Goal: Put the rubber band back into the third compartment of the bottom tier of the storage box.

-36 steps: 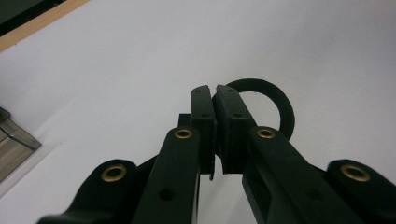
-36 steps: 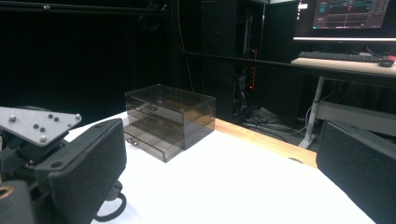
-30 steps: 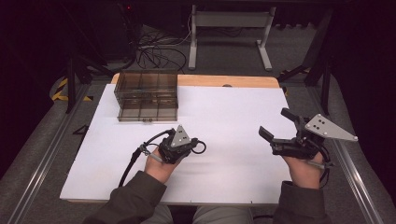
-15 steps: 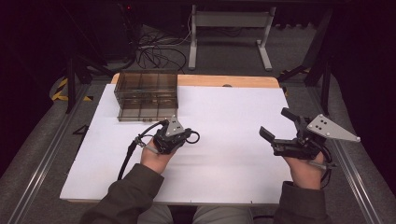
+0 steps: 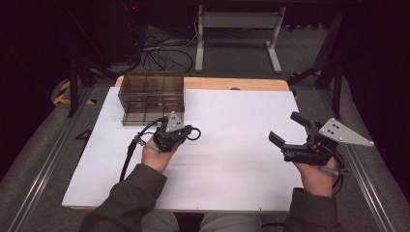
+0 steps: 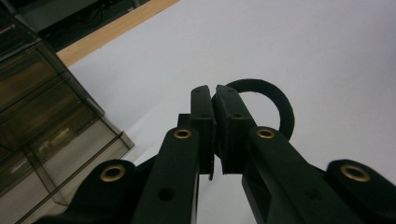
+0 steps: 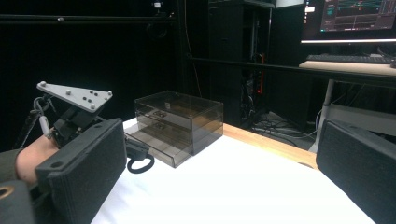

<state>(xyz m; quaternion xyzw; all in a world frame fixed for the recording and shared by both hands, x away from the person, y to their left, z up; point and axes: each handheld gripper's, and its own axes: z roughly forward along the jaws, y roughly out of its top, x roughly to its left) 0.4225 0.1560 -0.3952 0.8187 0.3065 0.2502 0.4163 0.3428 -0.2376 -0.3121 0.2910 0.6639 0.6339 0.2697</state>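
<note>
The left gripper (image 5: 183, 129), clamped on a black ring (image 6: 275, 106), carried it toward the desk's far-left drawer box (image 5: 151, 96).

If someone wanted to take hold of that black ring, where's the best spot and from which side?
By its band, as the left gripper has it now: jaws shut across the near edge of the black ring, one inside the hole and one outside. The ring is thin and open in the middle, so pinching the band from the person's side looks easiest.

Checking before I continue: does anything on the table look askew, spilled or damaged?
Nothing stands out. The smoky plastic drawer box sits square on the white table; the left gripper holds a black ring.
</note>
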